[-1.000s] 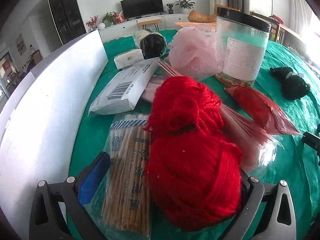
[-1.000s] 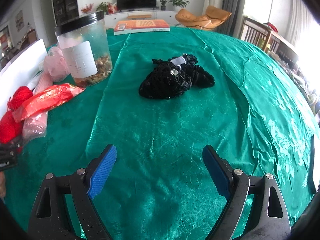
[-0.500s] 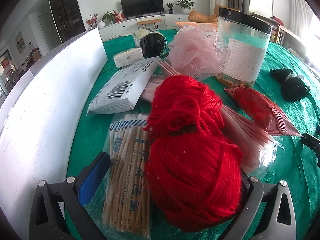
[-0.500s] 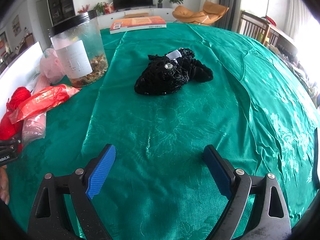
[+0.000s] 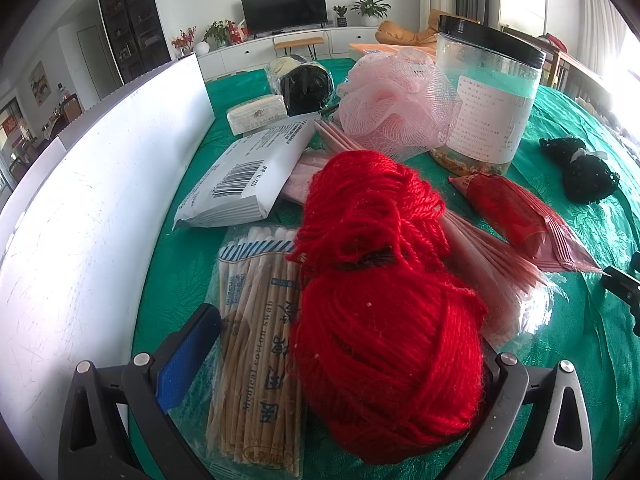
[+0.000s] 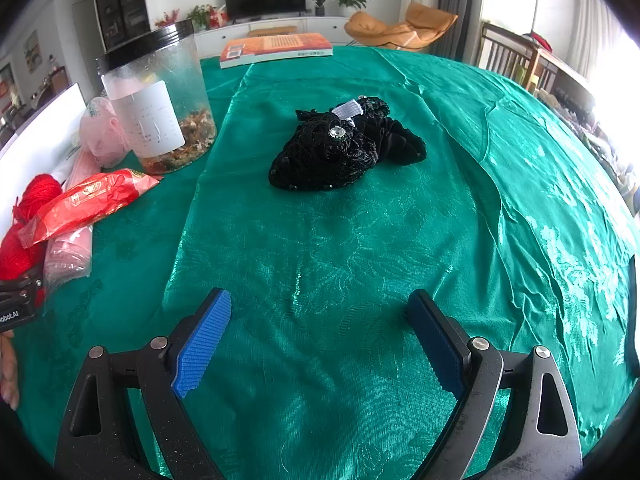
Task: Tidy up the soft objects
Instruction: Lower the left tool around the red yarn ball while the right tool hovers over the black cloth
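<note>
Your left hand-held gripper (image 5: 340,364) sits wide open around the red yarn (image 5: 384,344), while your right hand-held gripper (image 6: 320,344) gapes empty short of the black lace bundle (image 6: 344,152).

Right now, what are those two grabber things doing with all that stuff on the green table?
A person holds a gripper in each hand, sorting soft things on a green tablecloth. The left gripper sits open around a red yarn ball, with a pack of cotton swabs beside it; it has not squeezed yet. The right gripper is open and empty, pointed at a black lacy bundle lying farther off.
</note>
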Motion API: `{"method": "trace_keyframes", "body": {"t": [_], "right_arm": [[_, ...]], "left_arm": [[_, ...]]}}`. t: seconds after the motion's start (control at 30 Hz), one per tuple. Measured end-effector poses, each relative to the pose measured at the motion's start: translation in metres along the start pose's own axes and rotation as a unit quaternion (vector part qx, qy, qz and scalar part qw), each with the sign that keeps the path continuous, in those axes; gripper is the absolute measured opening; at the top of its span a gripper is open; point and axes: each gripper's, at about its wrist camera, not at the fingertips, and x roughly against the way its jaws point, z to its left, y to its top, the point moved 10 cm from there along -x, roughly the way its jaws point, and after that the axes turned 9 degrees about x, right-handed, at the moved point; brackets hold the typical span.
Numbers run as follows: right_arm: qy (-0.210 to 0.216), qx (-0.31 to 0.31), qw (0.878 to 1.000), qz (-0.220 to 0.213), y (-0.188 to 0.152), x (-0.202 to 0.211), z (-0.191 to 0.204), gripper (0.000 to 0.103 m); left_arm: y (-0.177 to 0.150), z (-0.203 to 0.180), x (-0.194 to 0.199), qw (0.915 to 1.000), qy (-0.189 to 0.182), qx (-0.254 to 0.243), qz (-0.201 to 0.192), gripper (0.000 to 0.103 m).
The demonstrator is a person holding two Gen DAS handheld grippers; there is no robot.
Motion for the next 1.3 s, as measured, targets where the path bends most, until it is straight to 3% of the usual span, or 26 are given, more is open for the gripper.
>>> {"method": "trace_keyframes", "body": {"t": [1.3], "right_arm": [[-0.001, -0.001, 1.000, 0.000, -0.0003, 0.0001, -0.0002, 0.092]], "left_arm": [[0.0004, 0.0007, -0.0006, 1.0000, -0.002, 0.002, 0.001, 0.103]]}}
